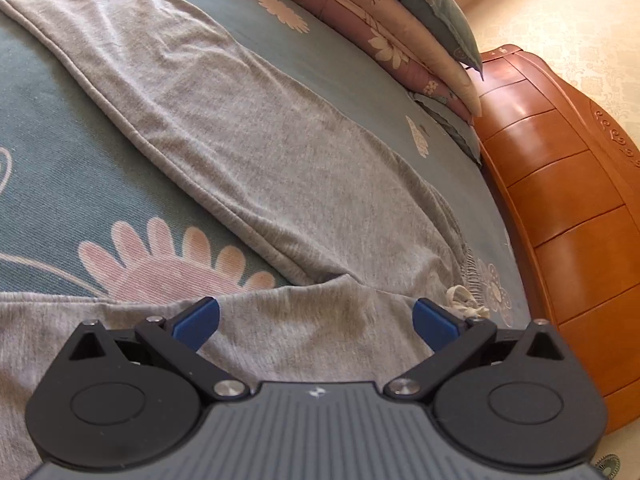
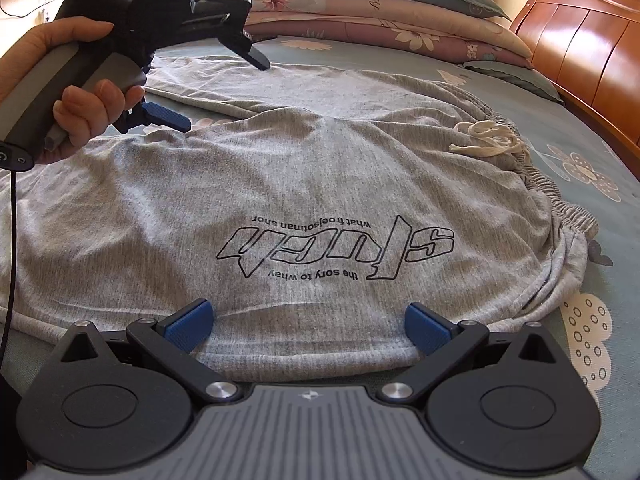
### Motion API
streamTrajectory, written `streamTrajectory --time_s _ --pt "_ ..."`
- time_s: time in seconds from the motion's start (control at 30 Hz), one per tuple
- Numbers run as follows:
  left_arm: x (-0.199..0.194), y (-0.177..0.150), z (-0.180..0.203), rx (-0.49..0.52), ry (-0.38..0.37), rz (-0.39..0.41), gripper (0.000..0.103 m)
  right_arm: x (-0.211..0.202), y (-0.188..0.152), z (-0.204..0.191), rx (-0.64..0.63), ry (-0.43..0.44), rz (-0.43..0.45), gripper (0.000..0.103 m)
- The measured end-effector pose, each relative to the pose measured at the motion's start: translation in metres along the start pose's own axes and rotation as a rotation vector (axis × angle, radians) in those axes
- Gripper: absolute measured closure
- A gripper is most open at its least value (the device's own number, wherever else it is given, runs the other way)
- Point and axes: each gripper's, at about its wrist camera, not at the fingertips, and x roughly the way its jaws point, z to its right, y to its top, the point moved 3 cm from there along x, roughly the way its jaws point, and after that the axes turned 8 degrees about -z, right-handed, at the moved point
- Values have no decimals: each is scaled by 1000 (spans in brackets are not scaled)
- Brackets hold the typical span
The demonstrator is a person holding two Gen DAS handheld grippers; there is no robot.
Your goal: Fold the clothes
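While the grey trousers (image 1: 256, 152) lie spread across the bedspread (image 1: 60, 120), we judge the fold not yet begun: both tools are positioning for a first grasp.

Left wrist view: our left gripper (image 1: 316, 322) stands wide, holding nothing. It sits low over the crotch area, where the two legs part. One leg runs away diagonally to the upper left; the drawstring (image 1: 464, 300) lies just beside the right-hand pad. The headboard (image 1: 560, 184) borders the bed on the right.

Right wrist view: our right gripper (image 2: 308, 326) is likewise wide and empty, poised at the near edge of the trousers, just short of the printed logo (image 2: 336, 248). The elastic waistband (image 2: 548, 188) bunches to the right. The left tool, held in a hand (image 2: 76, 92), hovers above the far side.

Next move, in our judgement: close each gripper on a fabric edge, then carry one leg over the other.
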Motion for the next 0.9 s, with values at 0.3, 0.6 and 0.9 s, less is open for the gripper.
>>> streamTrajectory --time_s 0.3,0.6,0.9 --pt "29 -15 13 66 66 -69 1 0 0 -1 -6 -4 -2 0" --pt "-41 -43 47 268 173 -5 1 -11 7 9 5 -25 36 0" --pt "-80 -124 33 344 190 -31 1 1 2 49 136 -70 -5 0"
